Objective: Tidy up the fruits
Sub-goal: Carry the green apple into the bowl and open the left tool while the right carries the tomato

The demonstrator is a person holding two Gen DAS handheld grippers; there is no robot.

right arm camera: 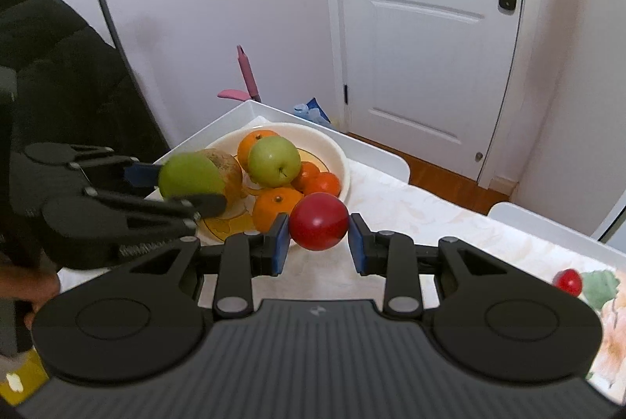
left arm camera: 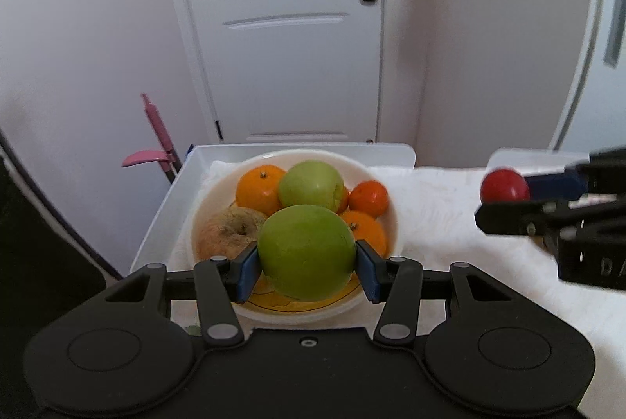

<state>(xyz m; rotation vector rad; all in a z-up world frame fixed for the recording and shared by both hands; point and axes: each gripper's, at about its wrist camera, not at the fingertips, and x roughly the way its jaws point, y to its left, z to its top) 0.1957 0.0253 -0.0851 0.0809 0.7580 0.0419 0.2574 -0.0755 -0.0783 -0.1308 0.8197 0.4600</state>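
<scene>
My left gripper (left arm camera: 307, 264) is shut on a green apple (left arm camera: 307, 252) and holds it over the near part of a white bowl (left arm camera: 385, 223). The bowl holds a second green apple (left arm camera: 311, 184), oranges (left arm camera: 260, 188), a small red-orange fruit (left arm camera: 368, 198) and a brownish fruit (left arm camera: 229, 233). My right gripper (right arm camera: 319, 243) is shut on a red apple (right arm camera: 319, 221), just right of the bowl (right arm camera: 340, 160) above the tablecloth. It also shows at the right of the left wrist view (left arm camera: 504, 198). The left gripper with its apple (right arm camera: 189, 176) shows in the right wrist view.
The bowl stands on a white table with a pale cloth (left arm camera: 450, 207). A small red fruit (right arm camera: 569, 282) lies at the table's right, next to a green thing. A white door (left arm camera: 289, 27) and a pink-handled tool (left arm camera: 156, 129) stand behind the table. A black-clad person is at left.
</scene>
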